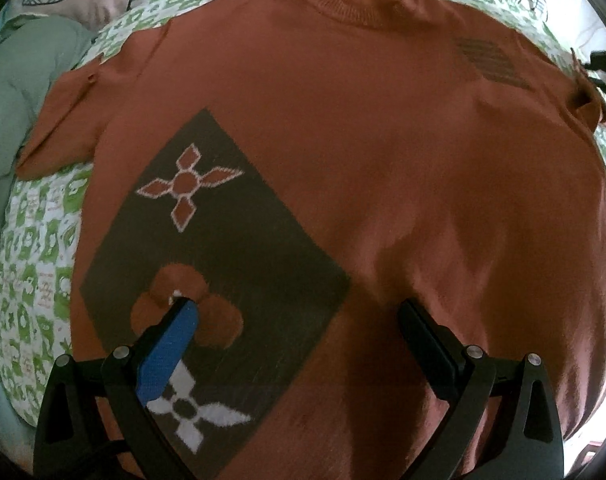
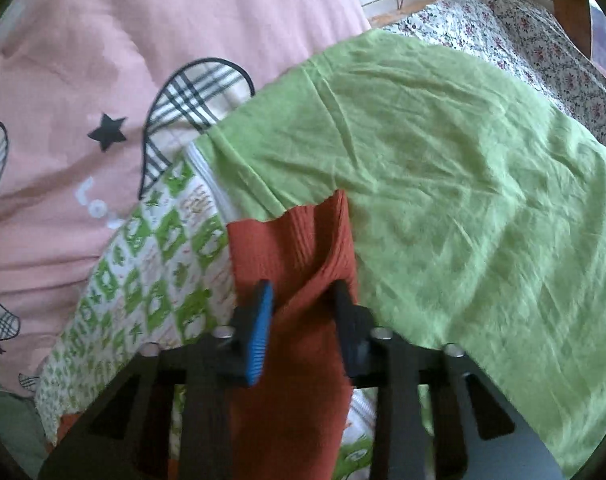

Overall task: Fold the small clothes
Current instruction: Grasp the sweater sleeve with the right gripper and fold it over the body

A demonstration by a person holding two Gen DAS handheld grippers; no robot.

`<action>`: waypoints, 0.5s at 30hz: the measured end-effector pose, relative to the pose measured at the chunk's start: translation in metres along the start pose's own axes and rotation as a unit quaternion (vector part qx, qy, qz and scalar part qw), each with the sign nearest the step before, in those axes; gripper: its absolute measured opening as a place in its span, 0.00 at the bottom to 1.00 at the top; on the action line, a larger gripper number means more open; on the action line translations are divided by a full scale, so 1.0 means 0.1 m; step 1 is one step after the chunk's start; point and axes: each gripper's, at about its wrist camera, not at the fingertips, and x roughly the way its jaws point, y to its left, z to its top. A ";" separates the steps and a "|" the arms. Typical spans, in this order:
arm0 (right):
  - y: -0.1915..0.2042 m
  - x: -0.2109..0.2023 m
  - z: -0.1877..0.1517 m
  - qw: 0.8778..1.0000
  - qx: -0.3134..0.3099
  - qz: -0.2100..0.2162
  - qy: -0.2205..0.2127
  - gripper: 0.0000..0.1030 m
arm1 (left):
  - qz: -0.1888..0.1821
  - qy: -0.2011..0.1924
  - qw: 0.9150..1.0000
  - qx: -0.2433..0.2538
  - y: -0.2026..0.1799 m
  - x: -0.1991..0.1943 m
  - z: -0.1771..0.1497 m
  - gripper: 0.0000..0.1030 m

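Close in, the left gripper (image 1: 295, 316) hangs over the rust-orange sweater (image 1: 343, 160) with its fingers spread wide and nothing between them; the blue pad (image 1: 163, 356) sits over the dark patterned panel (image 1: 207, 260) toward seven o'clock. The right gripper (image 2: 303, 296) has its fingers drawn in tight on the ribbed sleeve (image 2: 295, 248), which runs up between them toward twelve o'clock. The sweater lies flat, collar at twelve o'clock, on a green-checked quilt (image 1: 43, 260). Beyond the sleeve spreads a green sheet (image 2: 443, 180), with a pink duvet (image 2: 83, 60) off at ten o'clock.
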 end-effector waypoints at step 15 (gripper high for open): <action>1.38 -0.75 -1.42 0.962 -0.122 0.241 0.046 0.04 | -0.033 -0.034 0.999 -0.021 0.33 -0.32 -0.19 0.98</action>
